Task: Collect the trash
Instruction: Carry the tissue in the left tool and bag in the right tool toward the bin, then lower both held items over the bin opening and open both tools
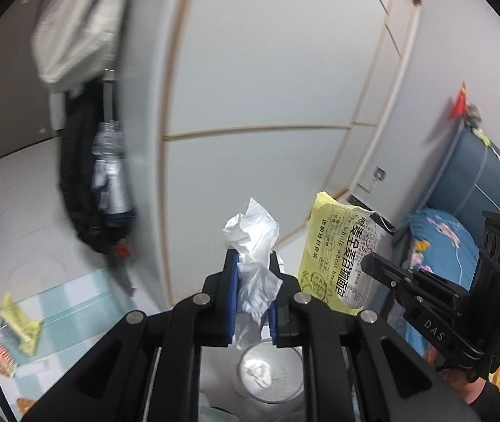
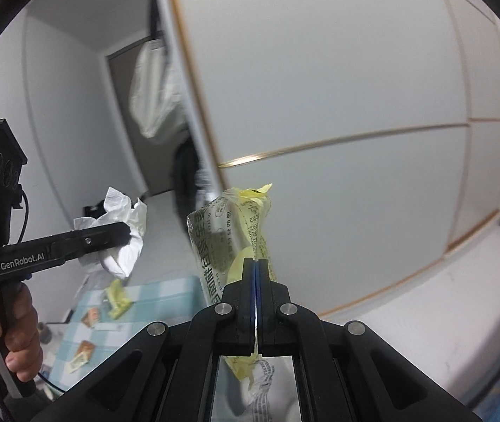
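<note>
My left gripper (image 1: 254,263) is shut on a crumpled white tissue (image 1: 251,235), which sticks up past the blue pads and hangs below them. My right gripper (image 2: 256,263) is shut on a yellow bread wrapper (image 2: 229,235), held upright by its edge. In the left wrist view the wrapper (image 1: 341,260) hangs just right of the tissue, with the right gripper (image 1: 373,263) reaching in from the right. In the right wrist view the left gripper (image 2: 127,234) comes in from the left with the tissue (image 2: 123,235), a hand (image 2: 18,330) on its handle. A white bin (image 1: 271,372) shows below my left fingers.
A checked blue-white tablecloth (image 2: 165,295) at lower left carries another yellow wrapper (image 2: 118,297) and small snack packets (image 2: 84,350). White wardrobe doors (image 1: 267,70) fill the background. A bed with blue patterned bedding (image 1: 443,239) lies right. Dark clothes and a bottle (image 1: 109,176) hang left.
</note>
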Available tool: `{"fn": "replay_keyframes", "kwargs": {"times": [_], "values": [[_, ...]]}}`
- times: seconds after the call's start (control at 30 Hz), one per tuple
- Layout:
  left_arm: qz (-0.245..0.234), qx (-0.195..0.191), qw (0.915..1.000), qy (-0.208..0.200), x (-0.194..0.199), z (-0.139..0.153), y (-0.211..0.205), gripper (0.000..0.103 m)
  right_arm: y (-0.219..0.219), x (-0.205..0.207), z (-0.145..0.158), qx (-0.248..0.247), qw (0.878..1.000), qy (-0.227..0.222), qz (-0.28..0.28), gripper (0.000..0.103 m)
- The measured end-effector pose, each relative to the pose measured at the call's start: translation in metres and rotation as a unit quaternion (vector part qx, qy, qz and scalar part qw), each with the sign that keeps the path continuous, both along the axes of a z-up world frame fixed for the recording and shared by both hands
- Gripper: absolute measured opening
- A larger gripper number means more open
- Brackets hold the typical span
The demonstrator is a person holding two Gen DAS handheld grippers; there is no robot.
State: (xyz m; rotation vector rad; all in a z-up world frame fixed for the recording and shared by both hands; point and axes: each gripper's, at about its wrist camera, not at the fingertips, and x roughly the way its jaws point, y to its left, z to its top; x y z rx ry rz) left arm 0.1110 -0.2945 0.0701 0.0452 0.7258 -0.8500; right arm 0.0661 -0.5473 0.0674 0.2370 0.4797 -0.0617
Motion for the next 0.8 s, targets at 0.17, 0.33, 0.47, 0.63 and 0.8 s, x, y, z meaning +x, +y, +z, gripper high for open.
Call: {"fn": "replay_keyframes", "kwargs": {"times": [0.17, 0.33, 0.47, 0.63, 0.8], "values": [[-0.056, 0.037, 0.9964, 0.053, 0.007, -0.034, -0.053, 0.01, -0.04, -0.014, -0.034, 0.019, 0.998, 0.038, -0.042, 0.0], [-0.111, 0.069, 0.9872, 0.092, 0.013, -0.08, -0.093, 0.01, -0.064, -0.016, -0.077, 0.038, 0.994, 0.08, -0.061, 0.0], [-0.145, 0.097, 0.9747, 0.14, 0.019, -0.125, -0.115, 0.01, -0.085, -0.02, -0.117, 0.066, 0.988, 0.114, -0.078, 0.0], [-0.184, 0.142, 0.9556, 0.182, 0.011, -0.179, -0.142, 0.01, -0.101, -0.025, -0.166, 0.095, 0.979, 0.154, -0.091, 0.0], [-0.205, 0.158, 0.9368, 0.235, 0.014, -0.214, -0.157, 0.01, -0.111, -0.025, -0.217, 0.15, 0.966, 0.187, -0.1, 0.0]]}}
